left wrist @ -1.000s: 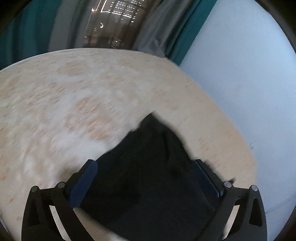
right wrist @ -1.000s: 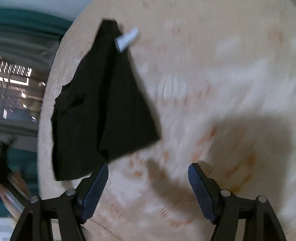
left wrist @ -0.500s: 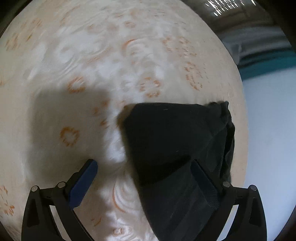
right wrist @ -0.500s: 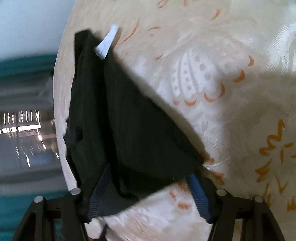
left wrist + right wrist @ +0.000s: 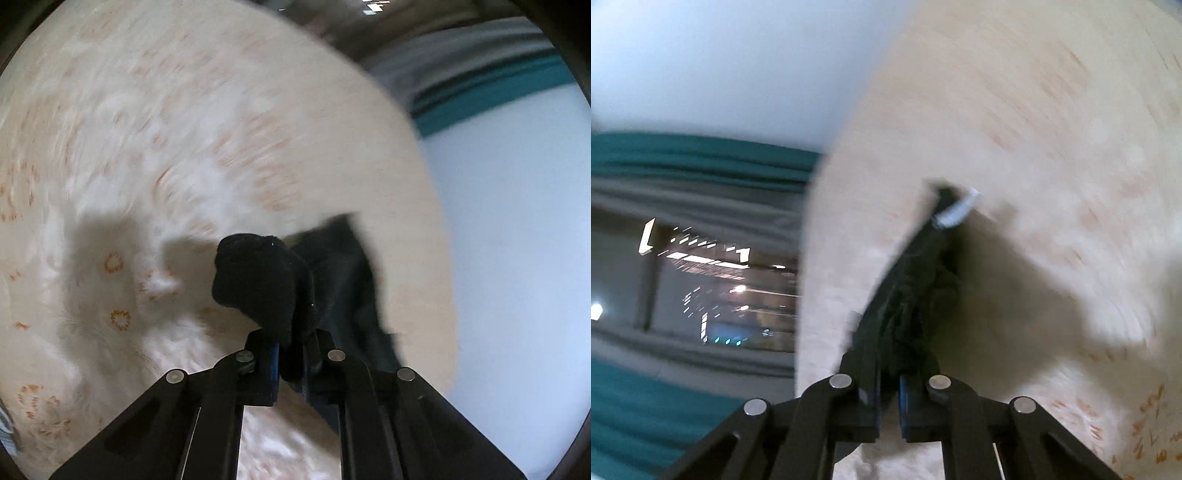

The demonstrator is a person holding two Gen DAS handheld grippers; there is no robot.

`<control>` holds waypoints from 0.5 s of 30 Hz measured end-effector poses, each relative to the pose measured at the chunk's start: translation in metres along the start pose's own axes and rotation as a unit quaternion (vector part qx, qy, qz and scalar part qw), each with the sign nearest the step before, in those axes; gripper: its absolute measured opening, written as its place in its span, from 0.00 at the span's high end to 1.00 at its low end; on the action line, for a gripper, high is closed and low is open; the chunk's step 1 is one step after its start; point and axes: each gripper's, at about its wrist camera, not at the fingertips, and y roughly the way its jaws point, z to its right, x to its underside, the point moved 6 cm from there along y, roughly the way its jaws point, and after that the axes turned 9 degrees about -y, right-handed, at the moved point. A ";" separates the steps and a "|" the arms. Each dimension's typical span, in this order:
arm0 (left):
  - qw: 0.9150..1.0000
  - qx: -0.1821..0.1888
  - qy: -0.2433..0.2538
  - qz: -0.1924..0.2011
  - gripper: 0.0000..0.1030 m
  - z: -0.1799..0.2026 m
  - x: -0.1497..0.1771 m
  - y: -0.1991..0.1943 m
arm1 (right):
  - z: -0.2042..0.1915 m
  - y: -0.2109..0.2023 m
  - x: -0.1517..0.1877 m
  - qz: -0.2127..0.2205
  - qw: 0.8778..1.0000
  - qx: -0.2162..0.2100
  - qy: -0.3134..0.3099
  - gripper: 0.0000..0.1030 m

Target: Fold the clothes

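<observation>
Pinching black garment (image 5: 258, 284) with left gripper (image 5: 290, 363) and right gripper (image 5: 888, 384), both clamping, at 6 o'clock; folding barely starting.

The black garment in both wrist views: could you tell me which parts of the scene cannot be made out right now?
- Black garment: its type and full shape; bunched, and motion-blurred in both views.
- White tag, right wrist view: any print is blurred.
- Left gripper, right gripper: pad contact is covered by cloth.
- Tablecloth: pattern smeared by blur.
- The person: out of frame.
</observation>
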 end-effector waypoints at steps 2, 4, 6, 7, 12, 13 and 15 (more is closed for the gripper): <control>1.000 0.011 0.000 -0.019 0.92 0.000 0.010 -0.022 | -0.018 -0.030 -0.002 0.008 1.000 -0.015 -0.019 0.96; 0.999 0.003 0.010 -0.044 0.92 -0.009 0.029 -0.039 | -0.017 -0.060 0.012 -0.001 1.000 -0.011 -0.023 0.96; 0.998 0.002 0.030 -0.062 0.92 -0.014 0.048 -0.050 | -0.018 -0.087 0.026 -0.007 0.999 -0.001 -0.042 0.96; 0.997 0.002 0.036 -0.067 0.92 -0.015 0.055 -0.055 | -0.018 -0.098 0.029 -0.007 0.999 0.003 -0.048 0.96; 0.995 0.009 0.082 -0.059 0.92 0.040 0.059 -0.046 | -0.028 -0.097 0.001 0.000 0.997 0.028 -0.074 0.96; 0.995 0.013 0.087 -0.055 0.92 0.057 0.053 -0.041 | -0.032 -0.088 -0.007 -0.001 0.996 0.033 -0.079 0.96; 0.994 0.023 0.097 -0.051 0.92 0.096 0.039 -0.032 | -0.048 -0.074 -0.035 0.009 0.994 0.045 -0.098 0.96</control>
